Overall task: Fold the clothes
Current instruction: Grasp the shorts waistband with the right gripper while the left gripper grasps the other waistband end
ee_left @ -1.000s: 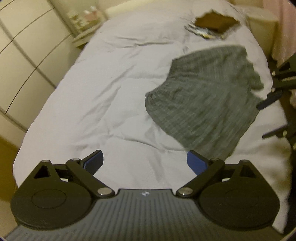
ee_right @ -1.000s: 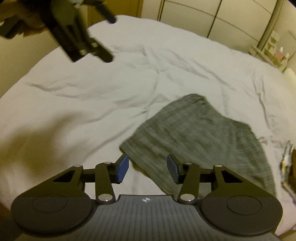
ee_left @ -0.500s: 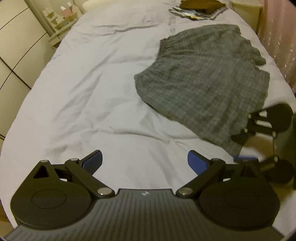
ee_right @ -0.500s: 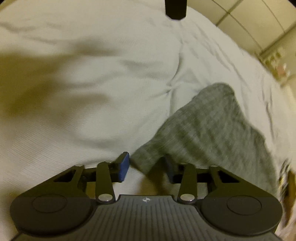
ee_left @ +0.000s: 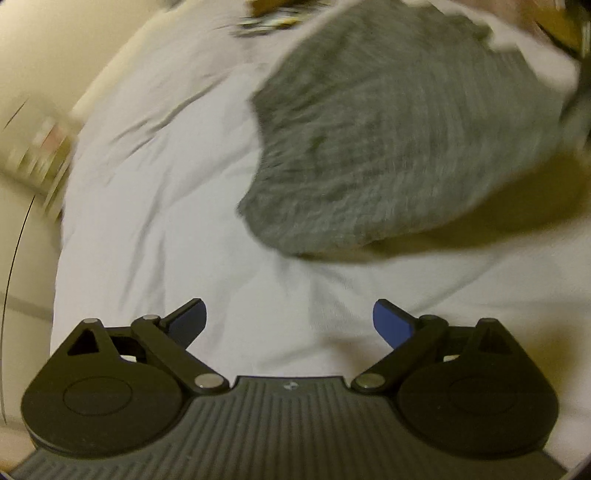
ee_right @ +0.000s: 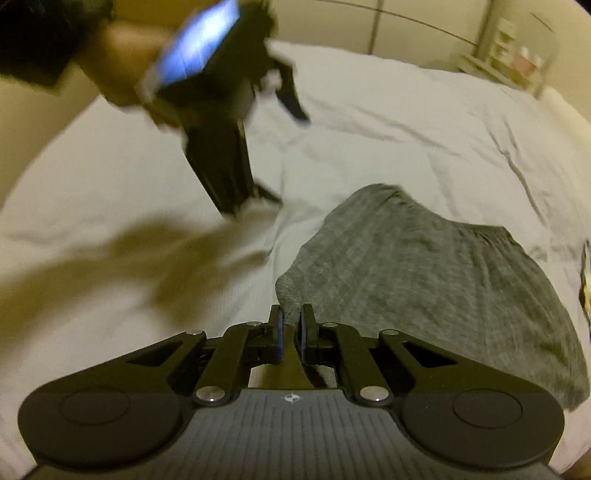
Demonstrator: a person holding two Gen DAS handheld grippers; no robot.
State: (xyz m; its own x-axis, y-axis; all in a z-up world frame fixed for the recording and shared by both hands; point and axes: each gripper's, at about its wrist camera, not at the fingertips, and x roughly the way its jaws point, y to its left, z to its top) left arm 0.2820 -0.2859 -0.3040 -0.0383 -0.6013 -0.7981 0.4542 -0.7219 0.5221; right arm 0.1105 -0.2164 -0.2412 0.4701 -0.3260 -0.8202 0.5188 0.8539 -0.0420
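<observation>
**Right gripper clamped on shorts corner, left gripper wide apart over the bed**

Right gripper [ee_right: 290,332]: fingers pinched together on the near corner of the grey shorts [ee_right: 424,280]. A bit of fabric sits between the blue pads [ee_right: 280,334], the hem bunched just above them at 12 o'clock. From that corner the garment spreads toward 2–3 o'clock across the white bedsheet [ee_right: 388,122], mostly flat, waistband edge gathered at the far side.

Left gripper [ee_left: 290,321]: fingers spread wide, nothing between them, only sheet below. Its blue fingertips [ee_left: 391,325] are clear of the cloth. In the left wrist view the grey shorts [ee_left: 399,129] lie at 12–2 o'clock, heavily motion-blurred, the near edge looking lifted with a shadow under it at 3 o'clock. Bedsheet [ee_left: 147,184] fills the rest.

In the right wrist view the left gripper [ee_right: 229,122] shows at 10–11 o'clock, above the sheet and well apart from the shorts, blurred, with a hand [ee_right: 125,62] and dark sleeve [ee_right: 44,33] behind it. It casts a shadow on the sheet at 9 o'clock.

Small shelf with items [ee_right: 517,55] at 1 o'clock beyond the bed, too blurred to identify.
</observation>
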